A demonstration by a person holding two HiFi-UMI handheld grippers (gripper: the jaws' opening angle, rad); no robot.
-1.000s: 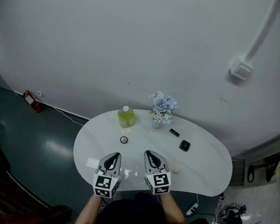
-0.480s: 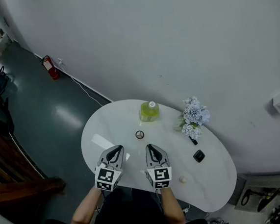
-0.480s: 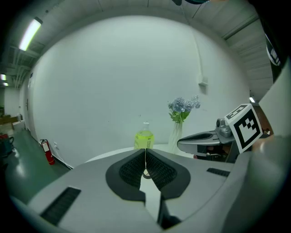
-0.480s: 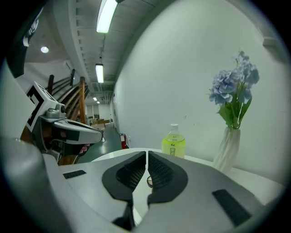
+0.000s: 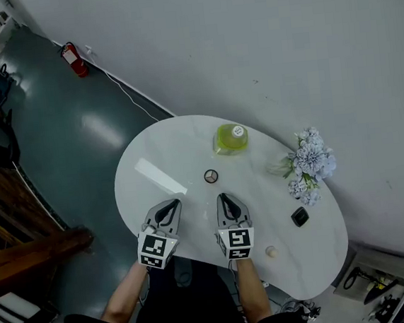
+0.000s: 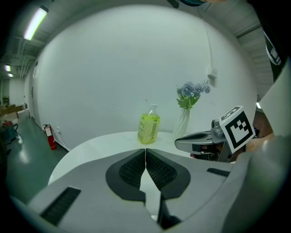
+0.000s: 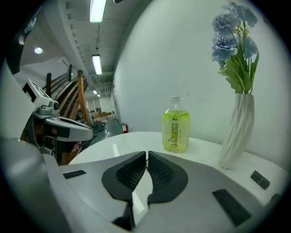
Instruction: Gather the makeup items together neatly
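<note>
On the white oval table point(image 5: 154, 176) lie a small round compact point(image 5: 211, 176), a black square compact point(image 5: 300, 216) and a small beige round item point(image 5: 271, 252). A small black piece point(image 7: 259, 179) lies near the vase. My left gripper point(image 5: 171, 205) point(image 6: 145, 150) and right gripper point(image 5: 224, 198) point(image 7: 147, 154) hover side by side over the table's near edge, both shut and empty. The round compact lies just beyond the right gripper's tips.
A yellow-green bottle point(image 5: 230, 138) point(image 7: 175, 124) stands at the table's far side. A white vase of blue flowers point(image 5: 309, 166) point(image 7: 238, 129) stands at its right. A red fire extinguisher point(image 5: 72, 57) and a cable lie on the dark floor by the wall.
Both grippers have sunk towards the table edge, still shut. The head view has swung, so the table and its items now sit turned and shifted in the picture.
</note>
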